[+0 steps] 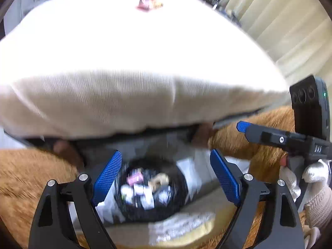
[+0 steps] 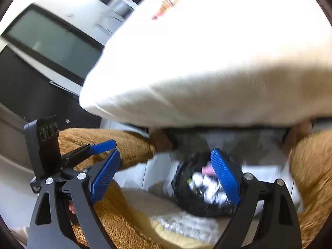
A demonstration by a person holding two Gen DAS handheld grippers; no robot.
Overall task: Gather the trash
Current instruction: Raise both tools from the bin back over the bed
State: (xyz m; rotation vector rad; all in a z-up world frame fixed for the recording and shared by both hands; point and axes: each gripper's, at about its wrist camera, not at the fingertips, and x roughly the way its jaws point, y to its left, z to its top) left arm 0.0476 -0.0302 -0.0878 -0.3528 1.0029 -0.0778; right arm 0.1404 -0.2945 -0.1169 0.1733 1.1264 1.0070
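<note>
1. Blue ridged fingers (image 1: 108, 178) of our left gripper (image 1: 166, 178) stand wide apart with nothing between the pads.
2. Our right gripper (image 2: 166, 178) is spread just as wide, and its blue textured fingers (image 2: 225, 176) hold nothing either.
3. Below both grippers sits a round bin lined with a black plastic bag (image 1: 151, 191), which shows in the right wrist view as well (image 2: 199, 186).
4. Inside the bin lies a heap of crumpled white paper scraps with one pink piece (image 1: 136, 177); motion blur hides the finer detail.
5. Above the bin spreads a wide table draped in an off-white cloth (image 1: 124, 62), its front edge hanging near the camera.
6. Far back on the cloth rests a small red and yellow snack wrapper (image 1: 149, 3), well apart from both grippers and the bin, also seen from the right wrist (image 2: 168, 5).
7. A shaggy orange-brown rug (image 1: 25, 170) covers the floor on either side of the bin.
8. In the left wrist view our right hand in a white knitted glove (image 1: 300, 178) grips the right tool's handle.
9. A dark flat screen (image 2: 51, 41) stands at the left of the right wrist view.
</note>
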